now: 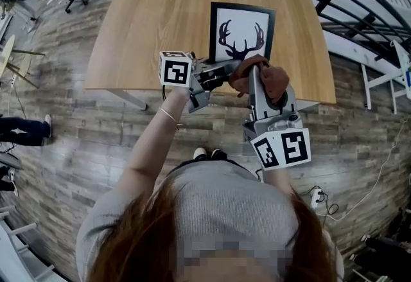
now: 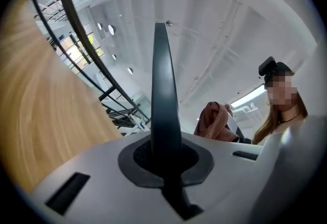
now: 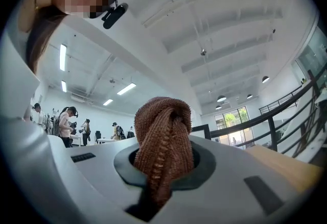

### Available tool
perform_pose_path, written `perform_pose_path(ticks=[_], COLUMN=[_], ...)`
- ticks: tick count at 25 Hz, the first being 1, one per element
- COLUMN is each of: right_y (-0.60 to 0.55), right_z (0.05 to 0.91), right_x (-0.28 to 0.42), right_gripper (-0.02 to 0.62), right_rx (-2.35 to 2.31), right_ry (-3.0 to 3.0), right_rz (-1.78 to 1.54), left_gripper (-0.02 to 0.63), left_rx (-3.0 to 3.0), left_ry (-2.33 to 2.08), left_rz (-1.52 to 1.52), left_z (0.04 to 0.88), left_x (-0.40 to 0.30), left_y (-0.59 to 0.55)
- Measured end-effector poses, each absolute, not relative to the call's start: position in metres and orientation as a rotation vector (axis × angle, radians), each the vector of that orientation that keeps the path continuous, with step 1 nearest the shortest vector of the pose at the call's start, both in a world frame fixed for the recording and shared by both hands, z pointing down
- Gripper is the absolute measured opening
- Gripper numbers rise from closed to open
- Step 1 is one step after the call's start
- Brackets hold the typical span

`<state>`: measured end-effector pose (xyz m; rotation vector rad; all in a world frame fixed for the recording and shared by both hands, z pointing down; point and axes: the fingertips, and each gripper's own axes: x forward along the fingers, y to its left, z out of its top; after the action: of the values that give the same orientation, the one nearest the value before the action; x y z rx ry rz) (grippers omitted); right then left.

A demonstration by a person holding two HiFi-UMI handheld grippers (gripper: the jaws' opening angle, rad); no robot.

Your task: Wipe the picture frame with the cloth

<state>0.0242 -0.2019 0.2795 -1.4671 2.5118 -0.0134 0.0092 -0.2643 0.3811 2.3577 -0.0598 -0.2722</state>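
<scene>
Only the head view shows the picture frame. It sits on the wooden table towards the near edge and appears to lie flat, a black border round a white sheet with a dark antlered deer head. Its long axis runs away from the person, and the antlers point to the table's far edge. Its near edge is hidden behind the cloth and both tools.

The left hand-held gripper is raised just in front of the frame's near left corner and points across towards the cloth. Its marker cube is further out on the frame's left. The right hand-held gripper is raised in front of the frame's near right part, with the rust-brown cloth bunched at its tip over the frame's near edge.

The left gripper view shows its two dark jaws pressed together into one blade, with nothing between them. Beside the blade are the bunched cloth, blurred wood of the table and a white ceiling.

The right gripper view alone shows the grip closely: a knitted fold of cloth is pinched between the jaws and rises in a knot above them. Behind it stand distant people, with a strip of table to the right.
</scene>
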Motion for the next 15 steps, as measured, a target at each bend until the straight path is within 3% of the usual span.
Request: perform_pose_path(ticks=[9, 15], right_y=[-0.181, -0.165], right_z=[0.224, 0.207], right_x=[0.034, 0.026], right_gripper=[0.046, 0.046], right_rx=[-1.398, -1.354], right_ry=[2.465, 2.458], right_rz=[0.139, 0.205], left_gripper=[0.017, 0.017], left_rx=[2.641, 2.73], left_ry=[0.036, 0.049], left_rz=[-0.328, -0.339], left_z=[0.265, 0.237], left_x=[0.028, 0.028], left_y=[-0.246, -0.231])
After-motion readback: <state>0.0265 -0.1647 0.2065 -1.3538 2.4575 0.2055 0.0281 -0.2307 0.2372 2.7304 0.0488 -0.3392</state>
